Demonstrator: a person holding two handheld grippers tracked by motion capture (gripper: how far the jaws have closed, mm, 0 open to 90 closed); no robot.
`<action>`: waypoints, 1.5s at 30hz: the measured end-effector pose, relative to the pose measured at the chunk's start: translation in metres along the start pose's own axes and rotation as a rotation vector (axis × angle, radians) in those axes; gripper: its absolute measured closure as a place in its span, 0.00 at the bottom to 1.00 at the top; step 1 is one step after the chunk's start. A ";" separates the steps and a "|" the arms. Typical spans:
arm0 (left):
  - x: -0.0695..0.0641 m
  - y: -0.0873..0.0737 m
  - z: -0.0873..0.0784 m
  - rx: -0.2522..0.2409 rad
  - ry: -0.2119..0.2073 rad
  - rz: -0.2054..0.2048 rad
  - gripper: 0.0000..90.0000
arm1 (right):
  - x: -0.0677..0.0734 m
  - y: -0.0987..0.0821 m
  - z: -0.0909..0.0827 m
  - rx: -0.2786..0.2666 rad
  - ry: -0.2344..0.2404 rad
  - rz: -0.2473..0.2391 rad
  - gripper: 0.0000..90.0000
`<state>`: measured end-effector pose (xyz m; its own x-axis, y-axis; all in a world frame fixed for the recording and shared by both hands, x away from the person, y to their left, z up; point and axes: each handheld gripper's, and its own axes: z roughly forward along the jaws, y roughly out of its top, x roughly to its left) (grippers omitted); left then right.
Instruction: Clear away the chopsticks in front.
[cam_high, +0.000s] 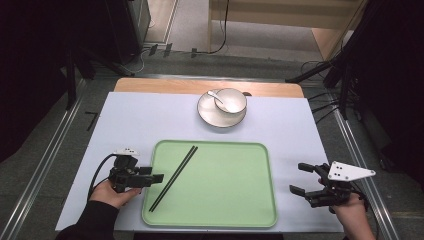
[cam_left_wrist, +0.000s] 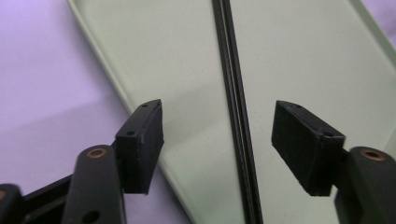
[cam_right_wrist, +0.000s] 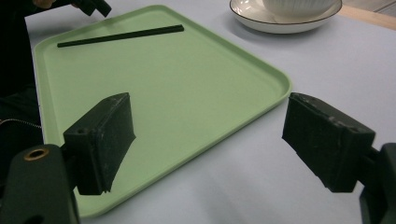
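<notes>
My left gripper (cam_high: 159, 178) hangs open, nothing held; right gripper (cam_high: 301, 178) open too. Chopsticks (cam_high: 173, 178) lie on the tray (cam_high: 220, 200), running 1 to 7 o'clock. Clipping them could roll them apart.

Black chopsticks (cam_high: 173, 177) lying slantwise in left half of pale green plastic tray (cam_high: 250, 200); behind tray on counter (cam_high: 125, 120), white bowl (cam_high: 230, 100) on white saucer (cam_high: 210, 117).

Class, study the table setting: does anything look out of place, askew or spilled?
Nothing is spilled or damaged. The one thing askew is the pair of black chopsticks, lying diagonally across the left part of the green tray rather than square to its edges. The bowl sits on its plate with a spoon in it.
</notes>
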<state>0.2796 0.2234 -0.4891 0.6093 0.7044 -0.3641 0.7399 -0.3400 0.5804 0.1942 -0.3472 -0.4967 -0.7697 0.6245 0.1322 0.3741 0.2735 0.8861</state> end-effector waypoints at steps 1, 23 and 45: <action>0.001 0.001 -0.002 -0.004 0.011 0.022 0.35 | 0.000 0.000 0.000 0.000 -0.002 0.000 0.19; 0.022 -0.028 -0.060 -0.220 0.044 0.215 0.30 | -0.001 -0.001 -0.002 -0.011 -0.008 0.003 0.19; 0.035 -0.044 -0.079 -0.359 0.110 0.278 0.29 | 0.001 0.002 -0.004 -0.033 -0.002 -0.008 0.19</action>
<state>0.2454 0.3122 -0.4694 0.7222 0.6857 -0.0912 0.3959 -0.3016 0.8674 0.1924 -0.3488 -0.4936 -0.7713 0.6242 0.1245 0.3509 0.2538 0.9014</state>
